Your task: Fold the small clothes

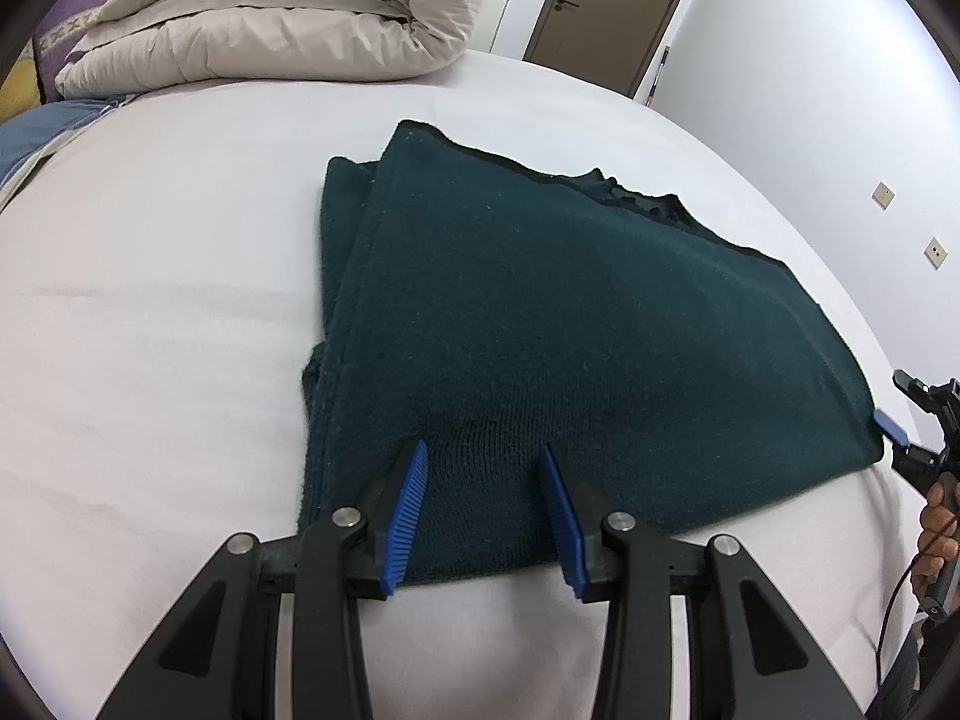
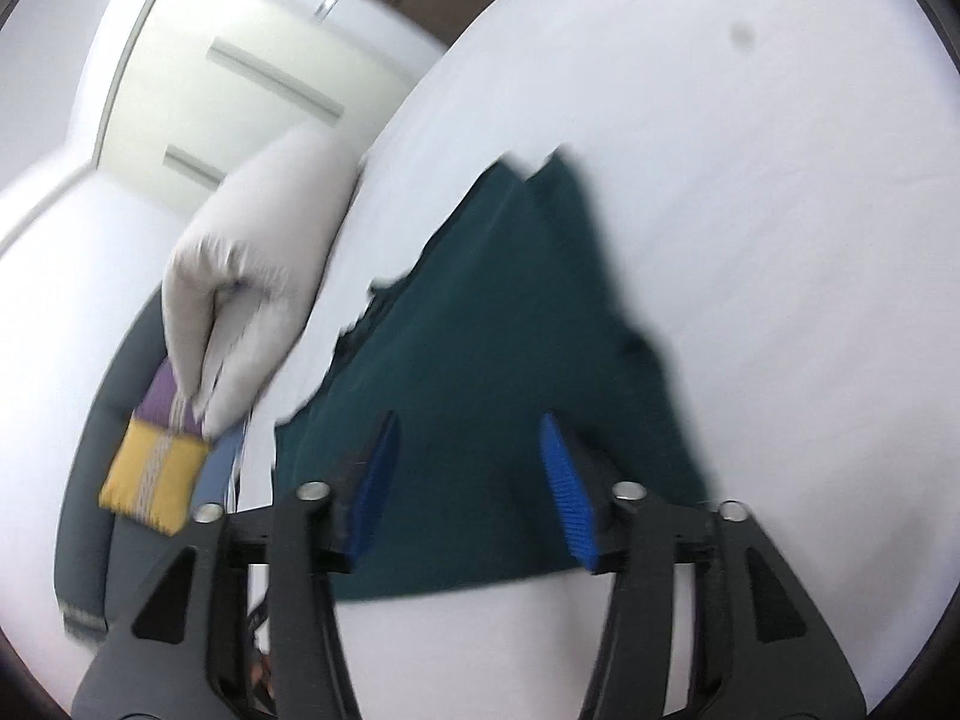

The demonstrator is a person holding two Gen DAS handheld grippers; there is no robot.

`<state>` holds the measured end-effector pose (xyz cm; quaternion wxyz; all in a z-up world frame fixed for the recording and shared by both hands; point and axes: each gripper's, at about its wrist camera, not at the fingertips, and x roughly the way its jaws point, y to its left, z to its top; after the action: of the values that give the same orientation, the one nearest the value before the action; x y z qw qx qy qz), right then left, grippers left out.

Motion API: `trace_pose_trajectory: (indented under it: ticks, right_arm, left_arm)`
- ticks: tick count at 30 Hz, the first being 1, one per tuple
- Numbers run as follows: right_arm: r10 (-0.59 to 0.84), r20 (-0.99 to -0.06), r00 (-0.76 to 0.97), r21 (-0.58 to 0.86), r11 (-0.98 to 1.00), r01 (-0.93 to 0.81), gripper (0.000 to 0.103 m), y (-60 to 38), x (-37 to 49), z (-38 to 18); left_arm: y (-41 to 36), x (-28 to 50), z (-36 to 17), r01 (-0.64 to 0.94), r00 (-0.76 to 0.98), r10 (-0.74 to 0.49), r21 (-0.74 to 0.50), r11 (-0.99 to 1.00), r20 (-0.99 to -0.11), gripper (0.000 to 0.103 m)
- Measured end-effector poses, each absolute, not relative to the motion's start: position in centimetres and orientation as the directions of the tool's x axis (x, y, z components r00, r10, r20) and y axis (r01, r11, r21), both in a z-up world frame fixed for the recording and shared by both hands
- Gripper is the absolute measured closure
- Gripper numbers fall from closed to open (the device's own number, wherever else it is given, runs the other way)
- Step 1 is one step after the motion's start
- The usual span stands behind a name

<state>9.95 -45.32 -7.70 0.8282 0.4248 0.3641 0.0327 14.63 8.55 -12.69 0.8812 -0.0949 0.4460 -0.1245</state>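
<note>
Dark green knit, the sweater [image 1: 570, 324] lies folded flat on the bed [image 1: 150, 300] below the rolled duvet [image 1: 288, 18], and with the left gripper [image 1: 485, 507] and right gripper [image 2: 468, 480] both spread apart, clamping nothing, we should pinch its near edge evenly before folding.

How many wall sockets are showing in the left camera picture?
2: both on the white wall at right, upper wall socket, lower wall socket. Others may be hidden.

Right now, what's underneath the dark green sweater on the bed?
The folded dark green sweater lies on the white bed sheet. Another green layer peeks out along its left edge; anything else beneath is covered.
</note>
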Motion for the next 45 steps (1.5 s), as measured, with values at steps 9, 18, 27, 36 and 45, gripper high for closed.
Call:
trace_pose_trajectory:
  ticks: [9,18,27,36,45]
  right_arm:
    - [0.373,-0.585,0.72,0.718,0.65,0.247,0.047,-49.3,9.9,-7.8]
    - [0.405,-0.637,0.656,0.705,0.649,0.285,0.051,-47.5,15.1,-10.4]
    - [0.493,-0.61,0.62,0.75,0.611,0.252,0.05,-46.4,17.2,-10.6]
    - [0.498,-0.671,0.549,0.715,0.632,0.301,0.077,-44.9,18.5,-11.6]
    - [0.489,-0.674,0.554,0.709,0.638,0.3,0.086,-43.7,17.4,-12.4]
  left_arm:
    - [6.9,14.6,-9.5,0.13,0.58,-0.344,-0.333,0.934,-0.739,0.053]
    - [0.0,18.5,-9.8,0.193,0.532,-0.455,-0.421,0.886,-0.714,0.053]
    - [-3.9,20.1,-9.6,0.251,0.532,-0.507,-0.446,0.859,-0.678,0.053]
    - [-2.4,20.8,-12.0,0.221,0.492,-0.549,-0.513,0.829,-0.675,0.06]
    - [-2.1,21.1,-12.3,0.224,0.483,-0.557,-0.519,0.825,-0.676,0.063]
